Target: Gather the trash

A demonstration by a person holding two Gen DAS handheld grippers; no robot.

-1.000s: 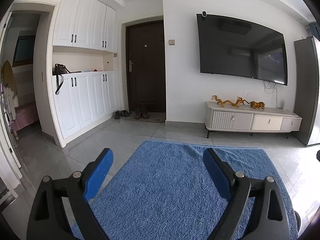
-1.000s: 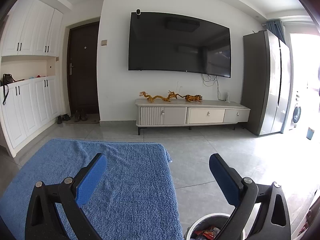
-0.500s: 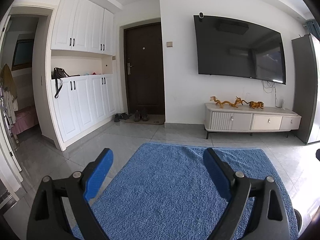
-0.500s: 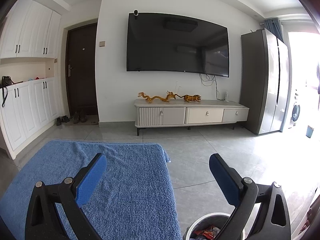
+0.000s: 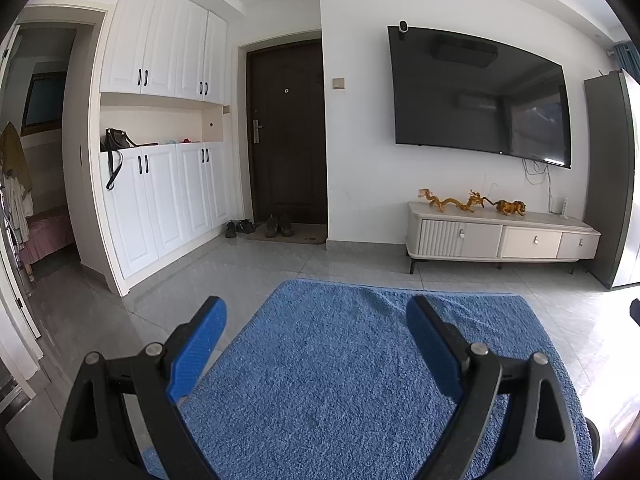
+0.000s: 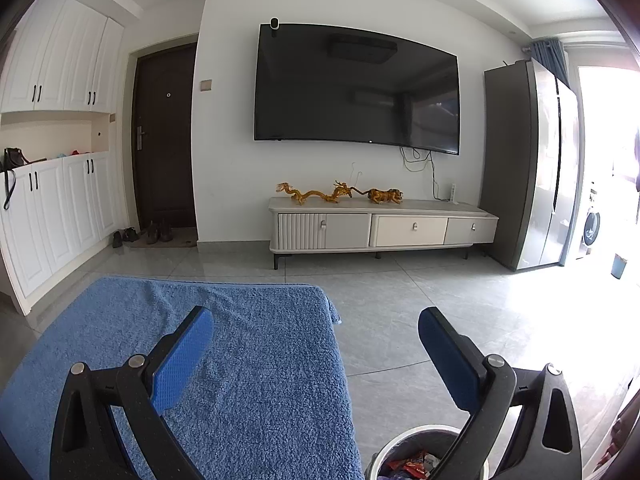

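Trash [image 6: 412, 465] sits in the bin [image 6: 400, 440], just off the blue cloth's [image 6: 240, 360] right edge.
Left gripper [image 5: 316, 344] and right gripper [image 6: 316, 356] both gape wide, empty; collecting looks finished, so next means scanning for strays.

Left tongs [image 5: 316, 344] point forward, blue pads spread wide and empty. Right tongs [image 6: 316, 354] sit level alongside, likewise parted, gripping nothing.

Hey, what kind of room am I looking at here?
Most likely a home living room by the entryway: a wall-mounted TV above a low media console, a blue rug on tile, and shoes at the front door.
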